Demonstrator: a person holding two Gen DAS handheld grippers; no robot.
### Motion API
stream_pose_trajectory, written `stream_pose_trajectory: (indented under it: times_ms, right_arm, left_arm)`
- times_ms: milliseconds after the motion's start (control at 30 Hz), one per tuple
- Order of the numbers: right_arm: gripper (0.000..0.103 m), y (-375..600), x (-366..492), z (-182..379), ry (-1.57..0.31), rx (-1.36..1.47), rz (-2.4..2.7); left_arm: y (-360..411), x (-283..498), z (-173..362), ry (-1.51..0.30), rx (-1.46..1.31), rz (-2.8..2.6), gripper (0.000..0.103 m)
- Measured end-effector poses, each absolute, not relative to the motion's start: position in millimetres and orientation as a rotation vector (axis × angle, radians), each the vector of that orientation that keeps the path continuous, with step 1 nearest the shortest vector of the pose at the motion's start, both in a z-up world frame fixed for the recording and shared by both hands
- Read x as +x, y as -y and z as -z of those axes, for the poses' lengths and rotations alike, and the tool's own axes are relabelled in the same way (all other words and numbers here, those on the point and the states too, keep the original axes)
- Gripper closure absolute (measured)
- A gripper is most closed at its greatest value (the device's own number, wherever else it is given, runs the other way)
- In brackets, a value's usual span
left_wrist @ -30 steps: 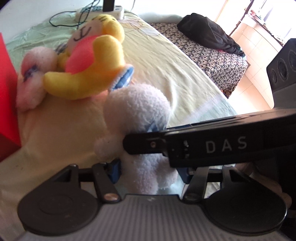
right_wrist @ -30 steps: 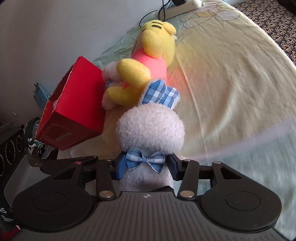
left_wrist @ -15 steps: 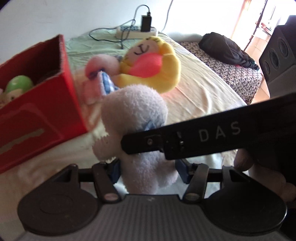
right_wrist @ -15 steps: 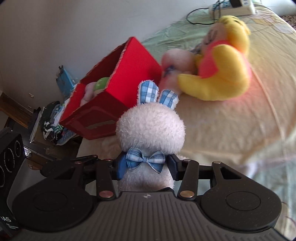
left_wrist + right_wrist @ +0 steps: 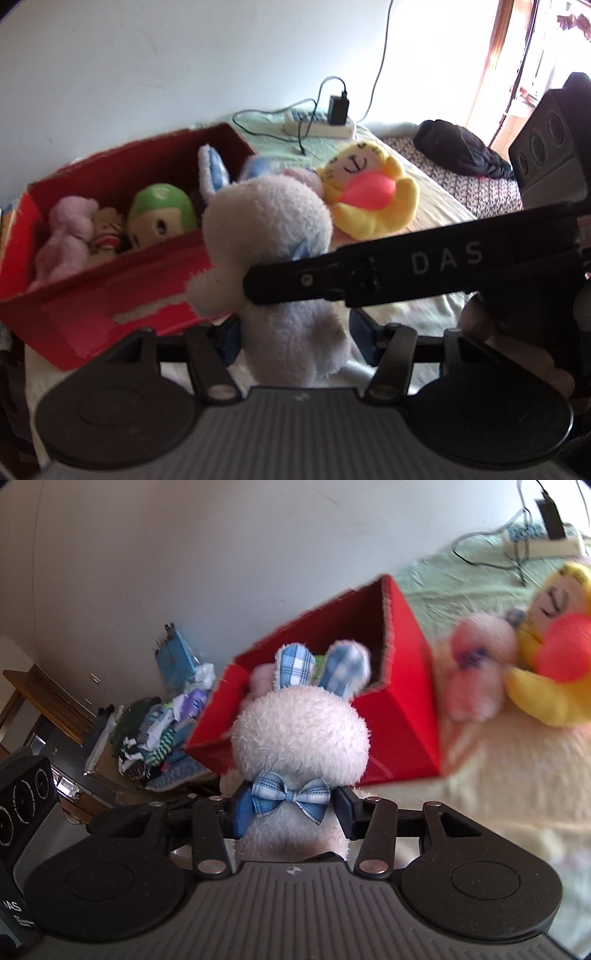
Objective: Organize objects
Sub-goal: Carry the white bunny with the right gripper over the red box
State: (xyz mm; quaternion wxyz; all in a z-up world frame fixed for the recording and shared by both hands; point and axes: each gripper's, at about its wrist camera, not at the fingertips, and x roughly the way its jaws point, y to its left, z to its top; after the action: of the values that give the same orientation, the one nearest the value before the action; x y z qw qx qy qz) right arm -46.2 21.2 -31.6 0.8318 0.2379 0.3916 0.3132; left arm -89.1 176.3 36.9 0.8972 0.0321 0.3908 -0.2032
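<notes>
Now both claws are clamped on the one fluffy white plush rabbit with blue checked ears and a blue bow: the right gripper pinches it at the neck, just under the bow, and the left gripper squeezes its lower body, with the right tool's black arm crossing in front at 3 o'clock. The rabbit hangs clear of the pale yellow bedsheet. Since a second ago the open red cardboard box, then only an edge at 9 o'clock, has swung into full view at 10 o'clock, just behind the rabbit, showing a lilac plush and a green-capped doll already inside. So the carry looks nearly done; release over the box seems next. Farther off at 1 o'clock lies the yellow plush with a pink belly, not yet packed.
</notes>
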Motion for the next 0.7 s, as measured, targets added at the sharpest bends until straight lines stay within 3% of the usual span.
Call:
stream_pose_trajectory:
  times_ms: [367,700]
  right_arm:
    - [0.054,-83,-13,-4,-0.687,0.442,-0.709]
    - [0.054,-122,37,13,-0.765,0.479,-0.663]
  left_arm:
    - [-239,-66,-72,-0.676,0.065,0.363,0.042]
    - [-290,-11,-52,-0.743,-0.107,0.303,0.042]
